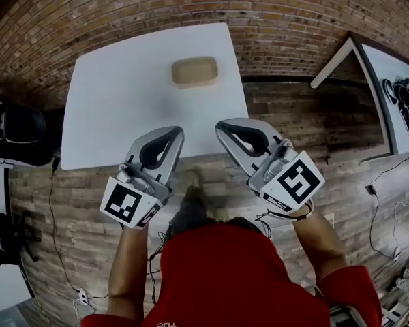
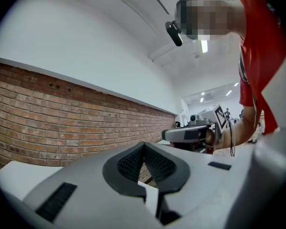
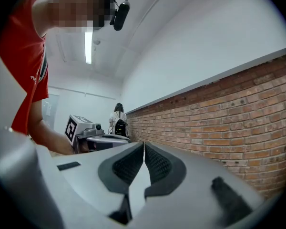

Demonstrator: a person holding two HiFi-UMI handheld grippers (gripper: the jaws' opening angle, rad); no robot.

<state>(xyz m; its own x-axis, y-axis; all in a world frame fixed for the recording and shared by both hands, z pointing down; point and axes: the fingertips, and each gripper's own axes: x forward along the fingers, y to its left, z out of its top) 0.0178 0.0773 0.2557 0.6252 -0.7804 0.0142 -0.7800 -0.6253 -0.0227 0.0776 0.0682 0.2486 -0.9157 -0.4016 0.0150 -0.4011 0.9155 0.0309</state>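
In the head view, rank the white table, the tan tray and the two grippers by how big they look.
1. white table: by far the largest.
2. left gripper and right gripper: they look alike, so they are not ranked against each other. Both are nearer the camera.
3. tan tray: smallest, though it lies farther away.

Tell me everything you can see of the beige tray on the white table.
The beige rounded-rectangular tray is shallow and open, with rounded corners and a raised rim; matte, perhaps moulded fibre or plastic. It looks empty. It lies flat on the far half of the white table, right of its middle, long side across the view. Only the table touches it; the left tool and the right tool, both shut and empty, hang apart from it near the table's near edge.
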